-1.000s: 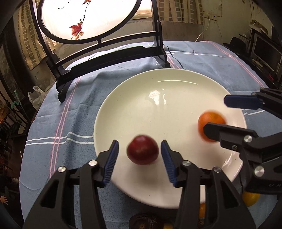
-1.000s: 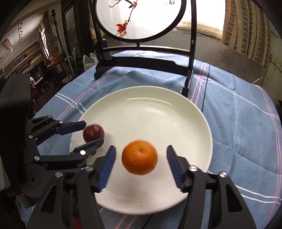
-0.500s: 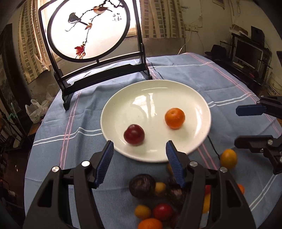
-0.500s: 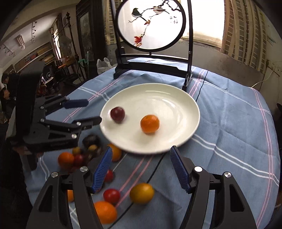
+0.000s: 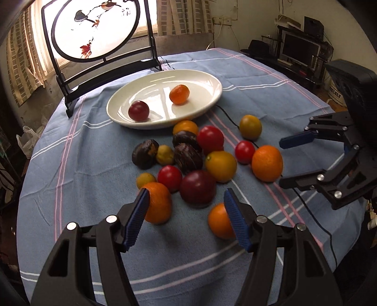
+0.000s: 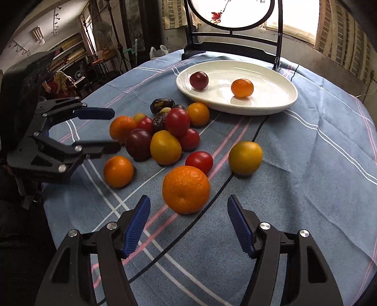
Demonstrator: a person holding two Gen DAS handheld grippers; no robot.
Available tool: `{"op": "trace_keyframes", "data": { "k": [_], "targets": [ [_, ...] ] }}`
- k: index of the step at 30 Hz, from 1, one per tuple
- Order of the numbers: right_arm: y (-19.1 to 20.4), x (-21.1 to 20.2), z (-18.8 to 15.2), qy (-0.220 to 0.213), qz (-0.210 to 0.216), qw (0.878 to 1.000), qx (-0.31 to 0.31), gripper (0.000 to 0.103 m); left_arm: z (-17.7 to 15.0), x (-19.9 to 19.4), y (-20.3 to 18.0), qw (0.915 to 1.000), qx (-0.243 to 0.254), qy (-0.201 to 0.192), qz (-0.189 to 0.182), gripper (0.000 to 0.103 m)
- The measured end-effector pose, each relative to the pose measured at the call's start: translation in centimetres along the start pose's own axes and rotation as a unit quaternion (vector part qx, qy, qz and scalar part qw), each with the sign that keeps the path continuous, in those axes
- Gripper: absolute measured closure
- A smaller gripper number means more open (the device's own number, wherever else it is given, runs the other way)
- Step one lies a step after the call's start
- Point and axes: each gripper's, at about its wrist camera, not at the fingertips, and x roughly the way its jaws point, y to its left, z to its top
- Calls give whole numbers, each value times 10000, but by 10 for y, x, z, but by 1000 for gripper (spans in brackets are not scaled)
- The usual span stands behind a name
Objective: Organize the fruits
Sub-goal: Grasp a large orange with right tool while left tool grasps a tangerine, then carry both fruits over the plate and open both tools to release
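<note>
A white plate point(image 5: 200, 82) point(image 6: 271, 77) at the back of the blue cloth holds a dark red plum point(image 5: 139, 111) point(image 6: 199, 80) and a small mandarin point(image 5: 179, 94) point(image 6: 242, 87). Several loose fruits lie heaped in front of it. My left gripper point(image 5: 186, 195) point(image 6: 114, 129) hovers near the heap's front, its jaws opening. A big dark plum point(image 5: 198, 187) lies just past its tips, untouched. My right gripper point(image 6: 188, 200) point(image 5: 286, 162) stands open, with a large orange point(image 6: 186, 189) point(image 5: 267, 163) on the cloth just beyond its fingertips.
A round painted screen on a black stand point(image 5: 94, 30) point(image 6: 232, 14) rises behind the plate. A thin black cable point(image 5: 226, 115) point(image 6: 235, 174) runs across the cloth past the fruit. The round table's edge curves close on both sides. Furniture and a monitor point(image 5: 299, 50) stand beyond.
Both grippers have drawn back from the plate, leaving the plum and the mandarin lying on it. The heap of loose fruit has come into view. The left jaws stand wider.
</note>
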Motion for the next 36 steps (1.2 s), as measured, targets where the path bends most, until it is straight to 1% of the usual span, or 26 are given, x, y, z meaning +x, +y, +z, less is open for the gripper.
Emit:
{"op": "trace_keyframes", "data": {
  "k": [1, 2, 4, 5, 6, 11, 16, 17, 19, 21, 22, 24, 27, 28, 29, 31, 34, 36],
  "targets": [
    [0, 3, 2, 6, -12, 10000, 18, 35, -3, 0, -3, 10000, 1, -6, -25, 38],
    [0, 6, 4, 31, -17, 10000, 28, 35, -5, -1, -6, 10000, -19, -49, -55, 35],
    [1, 11, 5, 82, -36, 10000, 13, 38, -7, -2, -10, 9998, -14, -31, -178, 34],
    [3, 13, 5, 137, -69, 9999, -40, 50, -8, -2, -13, 9998, -21, -24, -207, 34],
    [5, 14, 5, 177, -95, 9997, -126, 59, -9, -1, -15, 9997, -19, -19, -248, 34],
    [5, 8, -2, 103, -190, 9996, -167, 59, -13, -1, -20, 9993, -20, 49, -380, 34],
    [-6, -3, -5, -50, -186, 9998, -3, 60, -15, 3, -27, 9975, -31, 210, -674, 34],
    [-6, -4, -5, -60, -200, 9998, -12, 59, -16, 4, -30, 9973, 22, 215, -698, 34],
    [-7, -4, -7, -61, -204, 9998, -7, 59, -15, 7, -32, 9977, 61, 212, -636, 34],
    [-6, -4, -8, -42, -193, 9998, -24, 60, -13, 11, -29, 9976, -56, 257, -634, 35],
    [-6, -4, -8, -42, -196, 9998, -24, 60, -11, 13, -28, 9975, -103, 275, -637, 36],
    [-6, -4, -8, -42, -167, 9999, -8, 60, -11, 16, -27, 9970, -118, 338, -680, 46],
    [-8, -5, -8, -51, -169, 9998, 27, 59, -13, 21, -29, 9960, -70, 429, -784, 54],
    [-8, -5, -9, -52, -178, 9998, 31, 60, -14, 21, -30, 9953, -65, 415, -875, 62],
    [-8, -5, -9, -58, -182, 9998, 33, 60, -13, 20, -30, 9949, -89, 376, -932, 66],
    [-8, -6, -10, -64, -166, 9998, 37, 60, -12, 18, -31, 9959, -87, 298, -852, 66],
    [-8, -10, -10, -114, -157, 9998, 40, 60, -9, 11, -27, 9963, -85, 175, -841, 66],
    [-9, -14, -7, -155, -124, 9998, 63, 60, -4, 3, -24, 9969, -48, 29, -786, 66]
  ]
}}
